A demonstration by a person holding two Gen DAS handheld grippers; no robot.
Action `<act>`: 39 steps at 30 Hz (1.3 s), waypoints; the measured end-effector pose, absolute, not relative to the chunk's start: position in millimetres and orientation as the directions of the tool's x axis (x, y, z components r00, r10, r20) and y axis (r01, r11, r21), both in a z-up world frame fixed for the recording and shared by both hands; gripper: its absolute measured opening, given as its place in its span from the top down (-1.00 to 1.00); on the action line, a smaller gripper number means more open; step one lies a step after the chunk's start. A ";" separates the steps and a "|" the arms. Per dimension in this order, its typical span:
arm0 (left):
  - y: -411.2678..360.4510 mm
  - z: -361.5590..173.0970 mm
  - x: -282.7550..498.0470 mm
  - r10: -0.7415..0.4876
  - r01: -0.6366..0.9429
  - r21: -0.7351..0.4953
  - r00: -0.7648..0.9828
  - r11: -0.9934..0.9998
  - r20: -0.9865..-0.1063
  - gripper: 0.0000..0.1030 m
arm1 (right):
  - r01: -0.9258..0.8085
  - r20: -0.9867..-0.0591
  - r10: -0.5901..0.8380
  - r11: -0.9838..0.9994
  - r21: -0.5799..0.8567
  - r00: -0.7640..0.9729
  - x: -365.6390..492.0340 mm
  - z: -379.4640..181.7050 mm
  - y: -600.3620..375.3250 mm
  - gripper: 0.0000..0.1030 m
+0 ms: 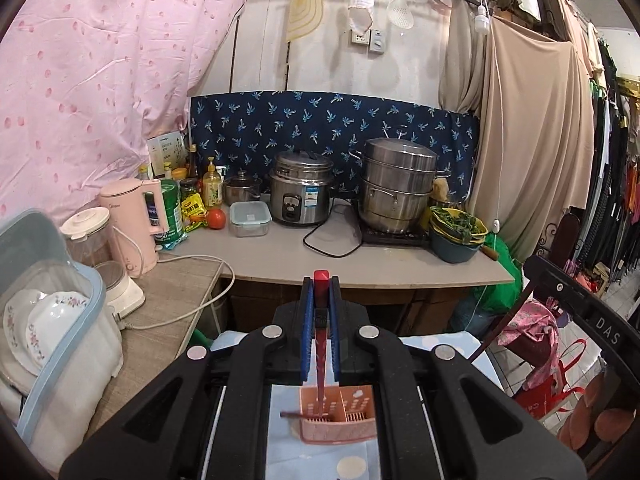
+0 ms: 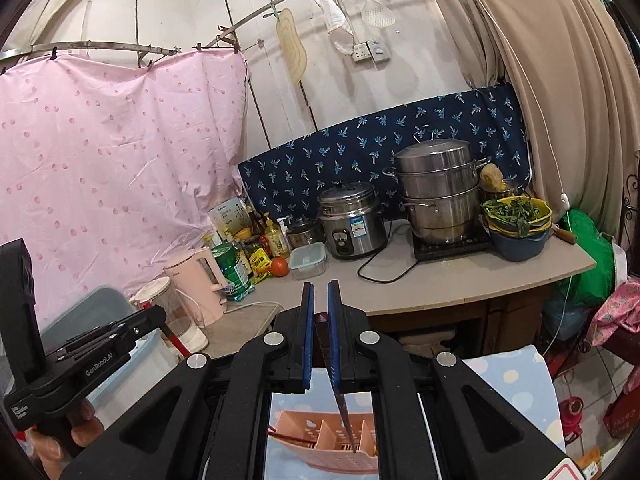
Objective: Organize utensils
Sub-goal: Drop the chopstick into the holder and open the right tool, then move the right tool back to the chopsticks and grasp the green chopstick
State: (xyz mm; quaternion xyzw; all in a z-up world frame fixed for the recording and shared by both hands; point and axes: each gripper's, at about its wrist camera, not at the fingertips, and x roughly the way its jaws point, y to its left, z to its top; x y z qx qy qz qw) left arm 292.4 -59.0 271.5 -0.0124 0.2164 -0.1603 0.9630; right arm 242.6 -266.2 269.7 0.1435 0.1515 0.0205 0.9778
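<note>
The left tool (image 1: 320, 292) was squeezed shut on a red chopstick (image 1: 321, 344). It held the stick straight up and down so the tip could drop into the pink holder (image 1: 340, 416) right below it. The tip was already down in the left slot.

The right tool (image 2: 320, 300) pinched a dark chopstick (image 2: 340, 396) the same way, with its tip poking into a slot further right. That kept the two sticks apart.

The holder sat on a blue spotted cloth (image 2: 516, 384), near us, so both tools could reach it from above. One more stick (image 2: 288, 437) lay across its left end.
</note>
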 end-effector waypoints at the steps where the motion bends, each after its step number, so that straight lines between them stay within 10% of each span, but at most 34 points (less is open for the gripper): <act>1: -61.9 269.6 298.1 -0.311 0.302 -0.089 0.854 0.949 -0.418 0.87 | 0.007 -0.297 0.082 0.958 0.287 0.951 249.1 267.6 -265.2 0.87; 18: -70.2 180.9 343.2 -0.300 0.294 -0.103 0.771 0.950 -0.561 0.85 | 0.066 -0.473 0.101 0.944 0.324 0.875 291.4 159.4 -278.2 0.81; 25: -67.8 183.0 324.7 -0.267 0.276 -0.064 0.803 0.959 -0.532 -0.02 | 0.063 -0.451 0.105 0.937 0.342 0.886 265.0 167.9 -280.6 0.53; 39: -50.8 165.7 241.9 -0.191 0.254 0.029 0.794 0.967 -0.577 -0.05 | 0.035 -0.546 0.151 0.948 0.315 0.824 156.4 132.3 -254.8 0.52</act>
